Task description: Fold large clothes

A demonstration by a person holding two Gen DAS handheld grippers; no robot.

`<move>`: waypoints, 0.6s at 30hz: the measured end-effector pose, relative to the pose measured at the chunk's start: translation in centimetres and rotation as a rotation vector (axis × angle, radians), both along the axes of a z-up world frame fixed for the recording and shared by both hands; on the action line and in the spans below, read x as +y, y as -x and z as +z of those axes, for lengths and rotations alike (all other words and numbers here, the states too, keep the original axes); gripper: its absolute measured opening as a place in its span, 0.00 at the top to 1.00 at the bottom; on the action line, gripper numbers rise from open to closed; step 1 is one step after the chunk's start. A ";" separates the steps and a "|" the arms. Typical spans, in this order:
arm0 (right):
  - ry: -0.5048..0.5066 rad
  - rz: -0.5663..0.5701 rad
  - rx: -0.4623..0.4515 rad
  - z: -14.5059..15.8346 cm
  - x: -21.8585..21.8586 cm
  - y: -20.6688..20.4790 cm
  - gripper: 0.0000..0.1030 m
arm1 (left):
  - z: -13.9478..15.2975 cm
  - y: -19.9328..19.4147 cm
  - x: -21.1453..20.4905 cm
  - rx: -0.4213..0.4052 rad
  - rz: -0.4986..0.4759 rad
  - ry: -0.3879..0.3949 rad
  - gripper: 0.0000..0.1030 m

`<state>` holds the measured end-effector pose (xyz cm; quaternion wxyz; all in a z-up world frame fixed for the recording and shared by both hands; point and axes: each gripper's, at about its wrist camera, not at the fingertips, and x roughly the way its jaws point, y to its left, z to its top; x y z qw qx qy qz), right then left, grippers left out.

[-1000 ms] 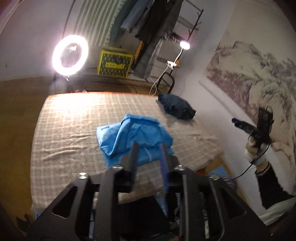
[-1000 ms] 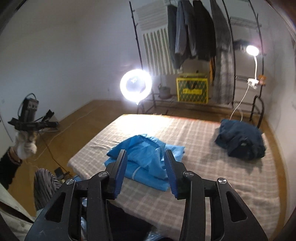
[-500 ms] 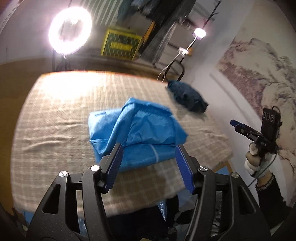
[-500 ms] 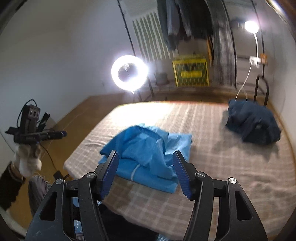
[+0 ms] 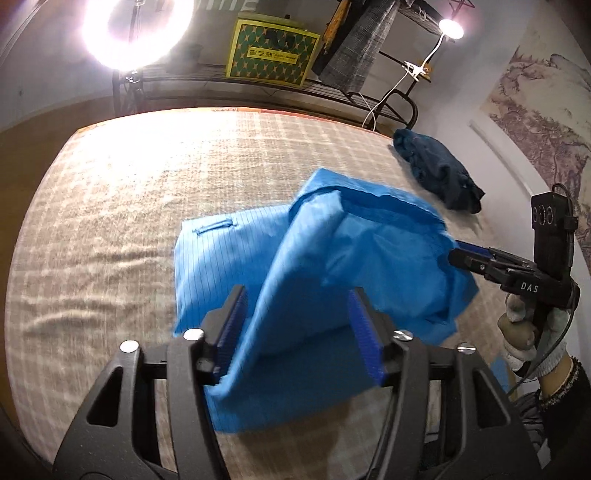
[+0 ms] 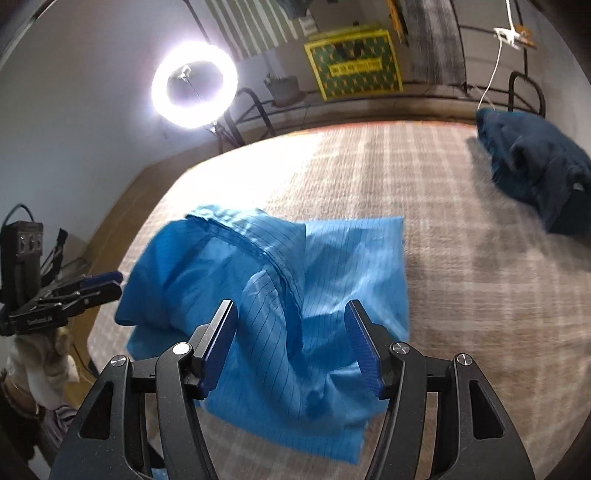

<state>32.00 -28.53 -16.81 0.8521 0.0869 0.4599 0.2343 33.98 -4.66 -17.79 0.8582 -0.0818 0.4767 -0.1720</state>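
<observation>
A bright blue pinstriped garment (image 5: pixel 314 266) lies partly folded and rumpled near the front edge of a beige checked bed (image 5: pixel 129 206); it also shows in the right wrist view (image 6: pixel 295 295). My left gripper (image 5: pixel 297 325) is open and empty, just above the garment's near edge. My right gripper (image 6: pixel 291 341) is open and empty, above the garment's front part. Each gripper shows in the other's view, at the garment's side (image 5: pixel 480 260) (image 6: pixel 92 284).
A dark navy bundle of clothes (image 5: pixel 439 173) lies at the bed's far right corner (image 6: pixel 539 170). A ring light (image 6: pixel 194 84), a yellow crate (image 5: pixel 273 53), a clothes rack and a clip lamp (image 5: pixel 450 28) stand behind the bed.
Both grippers have opened wider and moved forward and down toward the blue garment, which now fills much more of both views.
</observation>
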 end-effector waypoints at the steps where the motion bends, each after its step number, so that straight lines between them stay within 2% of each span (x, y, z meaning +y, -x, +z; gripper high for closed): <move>1: 0.009 0.010 0.001 -0.1 0.3 -0.2 0.42 | -0.4 -0.4 0.1 0.009 -0.006 0.011 0.70; 2: 0.013 0.021 -0.001 -0.1 0.7 -0.3 0.46 | -0.5 -0.7 0.0 0.013 -0.011 0.017 0.87; 3: 0.014 0.026 -0.011 0.0 0.9 -0.4 0.62 | -0.7 -0.9 0.0 0.015 -0.012 0.016 0.92; 4: 0.012 0.033 -0.018 0.1 1.1 -0.4 0.73 | -0.9 -0.9 0.0 0.013 -0.011 0.012 0.95; 5: 0.002 0.043 -0.017 0.2 1.2 -0.3 0.88 | -1.0 -0.8 0.0 0.010 -0.014 0.016 0.98; 8: 0.005 0.061 -0.066 1.0 1.5 0.9 0.95 | -0.7 0.0 -0.1 -0.004 -0.032 0.015 0.99; 13: 0.038 0.123 -0.156 2.4 1.6 4.7 0.98 | 0.4 3.6 0.5 -0.043 -0.076 -0.019 1.00; 18: 0.176 0.260 -0.252 2.6 1.4 11.1 0.97 | 0.1 9.4 2.2 -0.034 -0.137 -0.077 1.00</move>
